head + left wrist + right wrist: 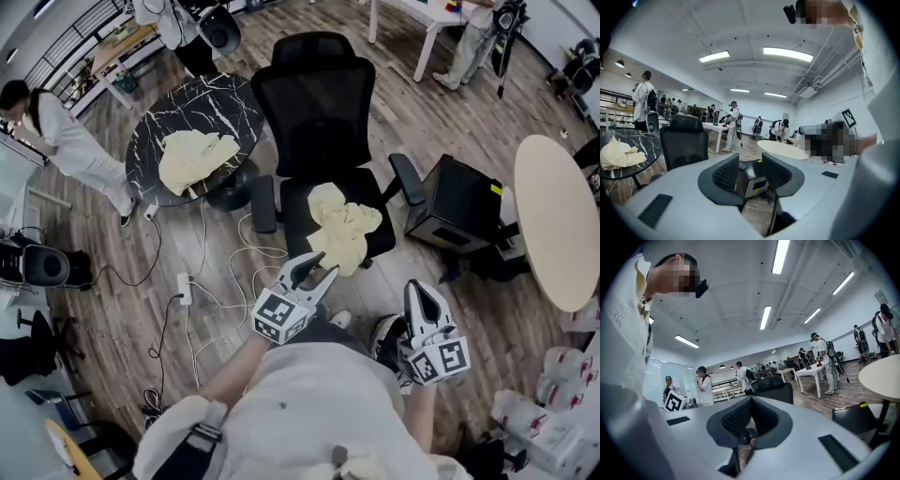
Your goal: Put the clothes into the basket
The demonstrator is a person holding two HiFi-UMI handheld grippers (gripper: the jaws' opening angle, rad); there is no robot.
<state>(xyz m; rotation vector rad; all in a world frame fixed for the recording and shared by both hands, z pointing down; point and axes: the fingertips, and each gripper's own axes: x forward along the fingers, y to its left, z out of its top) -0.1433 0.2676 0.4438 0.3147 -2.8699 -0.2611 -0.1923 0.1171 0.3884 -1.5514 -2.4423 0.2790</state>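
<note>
A crumpled yellow garment [342, 230] lies on the seat of a black office chair [319, 103]. A second yellow garment [195, 159] [616, 154] rests on a round black marble table [150, 141]. A black box-shaped basket [459, 202] stands on the floor right of the chair. My left gripper [317, 272] [750, 161] is just short of the seat's front edge, open, with nothing between its jaws. My right gripper [419, 287] [751, 401] hangs lower right, over the floor, its pads meeting with nothing in them.
White cables and a power strip [185, 286] trail across the wooden floor left of the chair. A round beige table [558, 216] stands at the right, past the basket. Several people stand around the room, one by the marble table [66, 141].
</note>
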